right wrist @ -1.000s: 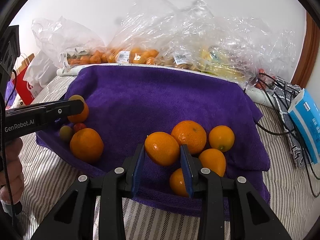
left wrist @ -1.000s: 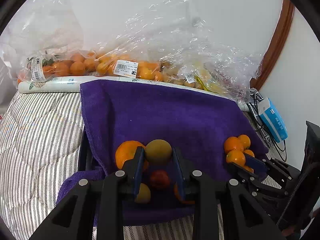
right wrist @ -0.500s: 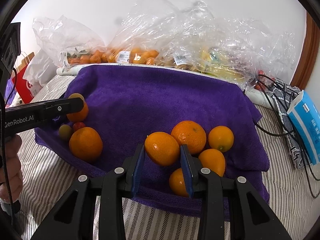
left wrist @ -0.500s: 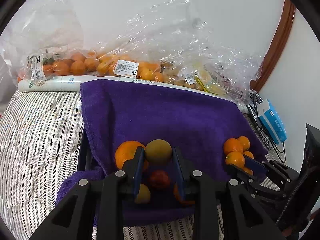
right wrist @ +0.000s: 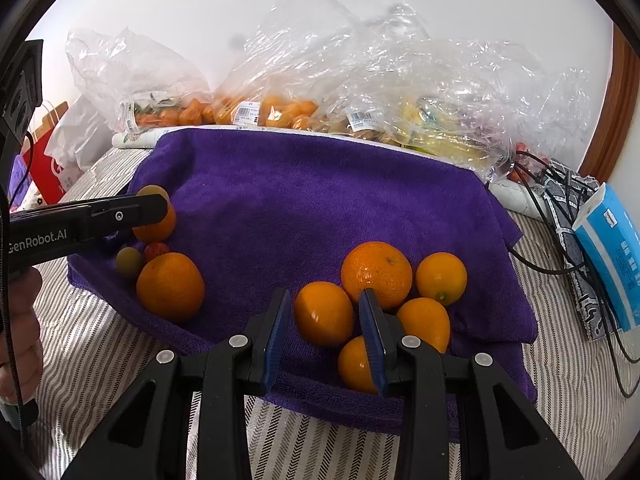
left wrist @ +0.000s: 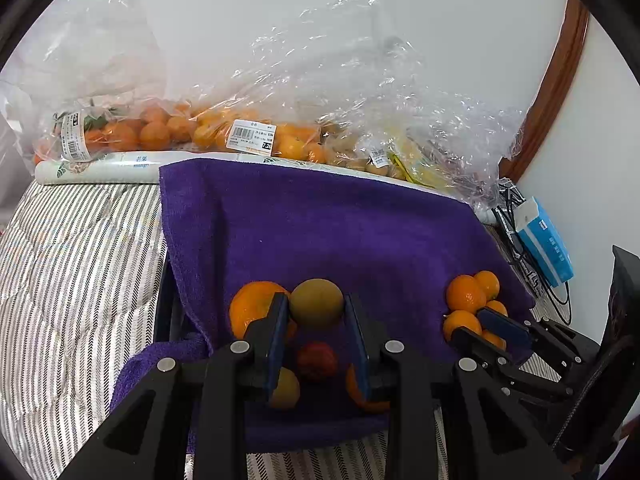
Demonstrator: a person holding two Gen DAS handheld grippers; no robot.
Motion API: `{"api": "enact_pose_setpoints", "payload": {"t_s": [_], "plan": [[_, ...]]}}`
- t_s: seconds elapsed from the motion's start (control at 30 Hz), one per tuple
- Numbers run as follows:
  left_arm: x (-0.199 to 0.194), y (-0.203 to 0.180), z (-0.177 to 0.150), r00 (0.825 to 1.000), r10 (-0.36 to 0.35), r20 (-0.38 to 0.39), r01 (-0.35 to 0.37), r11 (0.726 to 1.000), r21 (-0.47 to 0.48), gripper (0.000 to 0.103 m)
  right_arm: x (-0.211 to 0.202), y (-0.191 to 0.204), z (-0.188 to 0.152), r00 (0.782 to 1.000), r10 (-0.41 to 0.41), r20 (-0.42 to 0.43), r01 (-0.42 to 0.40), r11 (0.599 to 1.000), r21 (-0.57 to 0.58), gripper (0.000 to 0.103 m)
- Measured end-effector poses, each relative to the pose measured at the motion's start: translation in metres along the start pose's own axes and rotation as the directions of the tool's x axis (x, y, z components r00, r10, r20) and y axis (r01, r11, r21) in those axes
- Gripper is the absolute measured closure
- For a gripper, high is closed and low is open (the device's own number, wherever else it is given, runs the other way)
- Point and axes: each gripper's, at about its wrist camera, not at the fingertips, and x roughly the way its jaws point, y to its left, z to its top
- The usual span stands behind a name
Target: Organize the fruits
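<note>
"GenRobot.AI" stands on the left hand-held gripper (right wrist: 154, 210); the bag's price label (left wrist: 251, 139) reads "7.2".

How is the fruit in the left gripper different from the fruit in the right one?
The fruit in the left gripper is dull olive-green; the one between the right gripper's fingers is bright, shiny orange. The green fruit looks round, the orange one more oval. Both sit between blue-padded fingers above the purple towel.

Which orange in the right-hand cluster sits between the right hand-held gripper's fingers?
The front-left orange, the only one between the right hand-held gripper fingers; the others lie behind or right.
</note>
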Motion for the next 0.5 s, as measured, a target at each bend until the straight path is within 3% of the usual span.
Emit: {"api": "enact_pose_setpoints", "payload": {"t_s": [0.3,0.5], "plan": [[0.0,0.0,0.0,1.0,-0.002,-0.005,0.002,1.0,-0.007,0.075,-0.009,-0.002,0.001,1.0,0.003,0.018,-0.003,1.0,0.011,0.067],[-0.016,0.0,0.003,1.0,0.002,-0.007,-0.002,1.0,-0.026,0.063,-0.026,-0.005,0.006,1.0,-0.002,0.031,0.0,0.999,0.049,0.063]]}}
